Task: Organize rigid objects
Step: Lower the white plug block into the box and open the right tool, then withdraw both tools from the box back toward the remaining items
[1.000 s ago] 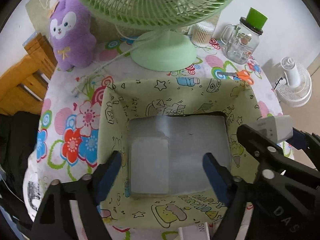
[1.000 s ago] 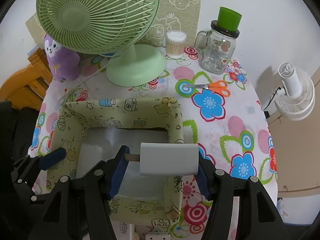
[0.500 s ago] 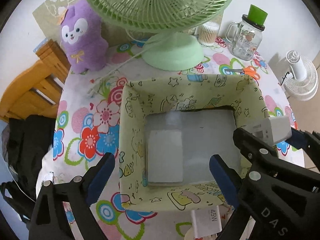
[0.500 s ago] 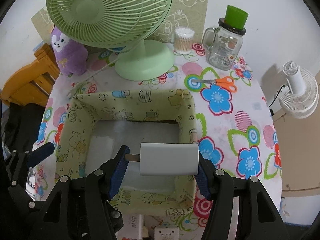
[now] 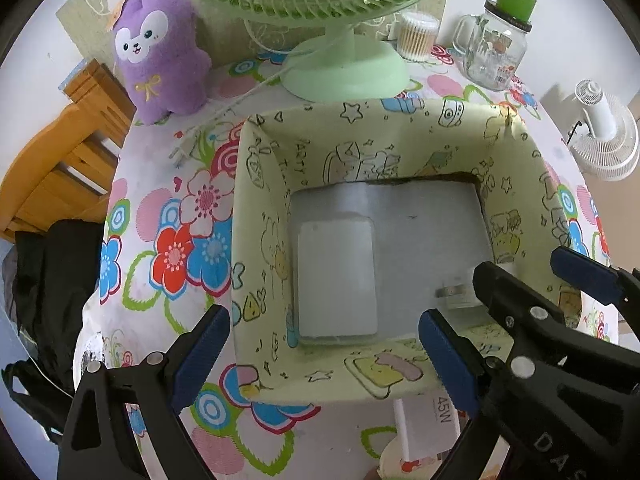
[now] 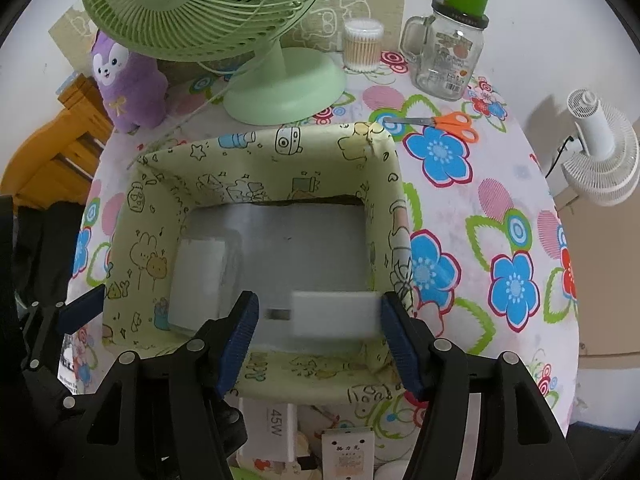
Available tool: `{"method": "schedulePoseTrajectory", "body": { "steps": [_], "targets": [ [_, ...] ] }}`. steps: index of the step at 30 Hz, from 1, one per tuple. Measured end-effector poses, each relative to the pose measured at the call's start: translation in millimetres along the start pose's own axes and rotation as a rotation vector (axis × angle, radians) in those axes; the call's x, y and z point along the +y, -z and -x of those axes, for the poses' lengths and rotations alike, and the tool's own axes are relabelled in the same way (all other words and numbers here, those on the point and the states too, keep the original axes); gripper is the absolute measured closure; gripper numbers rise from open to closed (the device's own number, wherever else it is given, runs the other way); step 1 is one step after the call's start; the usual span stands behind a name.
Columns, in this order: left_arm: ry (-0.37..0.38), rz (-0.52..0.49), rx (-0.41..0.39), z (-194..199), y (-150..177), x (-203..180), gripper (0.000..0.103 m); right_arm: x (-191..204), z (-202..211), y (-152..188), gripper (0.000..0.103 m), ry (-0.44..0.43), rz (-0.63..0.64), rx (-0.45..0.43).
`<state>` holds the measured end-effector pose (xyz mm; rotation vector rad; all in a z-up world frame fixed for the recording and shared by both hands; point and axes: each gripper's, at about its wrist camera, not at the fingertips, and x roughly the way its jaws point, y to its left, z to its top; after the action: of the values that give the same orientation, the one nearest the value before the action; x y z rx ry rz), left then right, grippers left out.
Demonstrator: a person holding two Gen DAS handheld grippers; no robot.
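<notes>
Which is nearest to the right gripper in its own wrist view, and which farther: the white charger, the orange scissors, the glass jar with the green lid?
1. White charger: between the jaws of the right gripper, which have just been opening, over the box's near right corner.
2. Orange scissors: on the tablecloth beyond the box, to the right.
3. Glass jar: back right, by the wall.

A pale green fabric-lined square storage box, printed with cartoon doodles, stands open on the flowered tabletop. A flat white rectangular slab lies on its grey floor against the left wall. A white block-shaped plug charger, motion-blurred with prongs pointing left, is at the box's near right corner.
</notes>
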<state>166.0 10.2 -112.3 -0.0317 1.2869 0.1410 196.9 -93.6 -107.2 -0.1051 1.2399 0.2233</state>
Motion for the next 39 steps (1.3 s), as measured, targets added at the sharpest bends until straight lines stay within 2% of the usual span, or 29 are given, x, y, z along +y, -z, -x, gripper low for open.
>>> {"method": "schedulePoseTrajectory", "body": {
  "steps": [10,14,30,35,39],
  "targets": [
    [0.012,0.017,-0.029,17,10,7,0.006,0,14,12,0.022,-0.048,-0.041,-0.015],
    [0.019,0.023,-0.043,25,15,8,0.006,3,28,16,0.01,-0.005,-0.033,-0.056],
    [0.039,0.041,-0.07,52,34,9,0.006,-6,60,35,0.01,0.004,-0.032,-0.12],
    [0.042,0.038,-0.087,63,39,6,0.006,-6,73,39,0.01,0.065,-0.015,-0.139],
    [0.053,0.036,-0.099,72,43,3,0.006,-9,84,43,0.01,0.064,-0.014,-0.159]
  ]
}}
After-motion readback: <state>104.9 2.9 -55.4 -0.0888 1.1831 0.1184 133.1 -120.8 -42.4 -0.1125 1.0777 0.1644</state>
